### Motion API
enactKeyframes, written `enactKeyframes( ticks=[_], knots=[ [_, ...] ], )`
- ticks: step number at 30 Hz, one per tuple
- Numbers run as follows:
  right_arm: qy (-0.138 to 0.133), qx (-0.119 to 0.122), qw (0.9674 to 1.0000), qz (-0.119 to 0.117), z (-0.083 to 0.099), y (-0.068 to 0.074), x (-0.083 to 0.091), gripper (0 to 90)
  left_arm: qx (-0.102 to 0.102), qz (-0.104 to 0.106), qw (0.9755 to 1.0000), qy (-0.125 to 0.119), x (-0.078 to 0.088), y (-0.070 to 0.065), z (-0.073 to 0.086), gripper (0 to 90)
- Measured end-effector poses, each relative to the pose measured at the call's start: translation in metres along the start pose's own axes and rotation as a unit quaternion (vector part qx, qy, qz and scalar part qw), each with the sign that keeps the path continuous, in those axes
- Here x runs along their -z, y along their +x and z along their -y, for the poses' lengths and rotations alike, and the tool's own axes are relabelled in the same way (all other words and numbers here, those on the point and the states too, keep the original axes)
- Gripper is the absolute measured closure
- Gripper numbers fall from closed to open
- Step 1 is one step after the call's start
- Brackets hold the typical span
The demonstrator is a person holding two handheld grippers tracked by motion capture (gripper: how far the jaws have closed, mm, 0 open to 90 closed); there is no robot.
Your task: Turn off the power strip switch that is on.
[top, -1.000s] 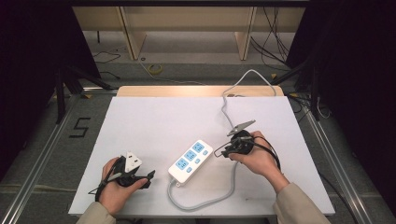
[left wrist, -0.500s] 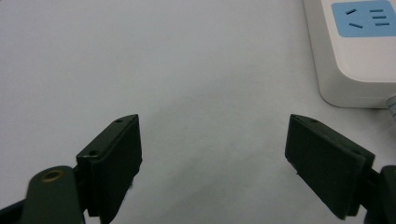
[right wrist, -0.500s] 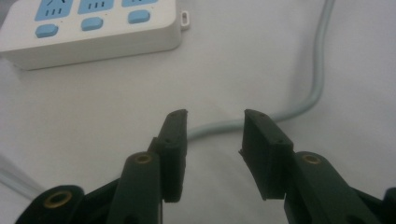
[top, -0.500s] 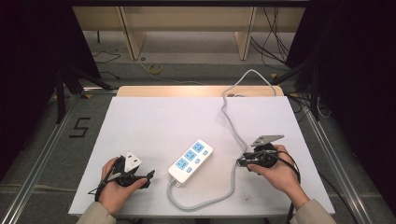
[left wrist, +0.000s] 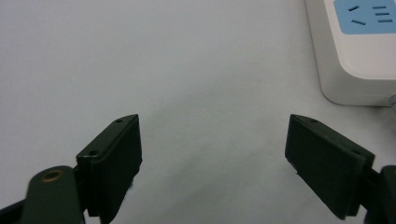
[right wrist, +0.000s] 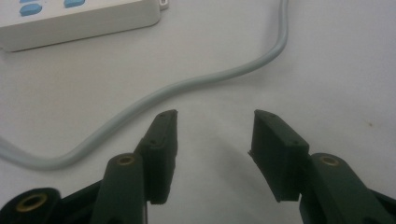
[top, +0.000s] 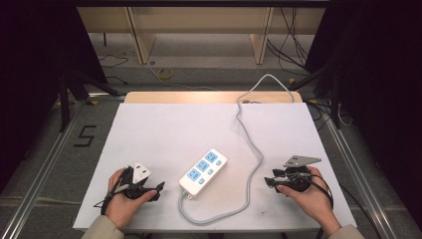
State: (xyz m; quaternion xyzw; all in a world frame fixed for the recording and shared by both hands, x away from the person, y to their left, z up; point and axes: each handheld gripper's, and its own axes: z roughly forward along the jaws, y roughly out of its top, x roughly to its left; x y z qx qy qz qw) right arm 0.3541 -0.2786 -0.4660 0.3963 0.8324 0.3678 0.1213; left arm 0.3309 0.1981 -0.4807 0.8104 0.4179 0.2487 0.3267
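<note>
Two grippers, left gripper [top: 158, 188] and right gripper [top: 269, 182], flank the power strip [top: 203, 171], jaws apart and empty; the right's have just been opening. Its looping cable [top: 251, 175] could snag a careless reach.

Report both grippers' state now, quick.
Left gripper: open, nothing between its jaws, beside the white plastic power strip with blue sockets.
Right gripper: open, jaws have just been opening, empty, near the strip's grey cable.

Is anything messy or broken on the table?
Nothing looks broken or spilled. The white power strip lies slanted on the table, and its grey cord loops loosely around it and runs off the far edge. No plug is in it.
</note>
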Motion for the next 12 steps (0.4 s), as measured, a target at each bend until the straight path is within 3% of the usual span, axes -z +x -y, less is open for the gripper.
enactKeyframes(
  ticks=[12],
  knots=[
    [-0.024, 0.0, 0.9997, 0.008, 0.013, 0.004, 0.005, 44.8, 0.005, 0.007, 1.0, -0.001, -0.003, 0.002, 0.0, 18.1]
  ],
)
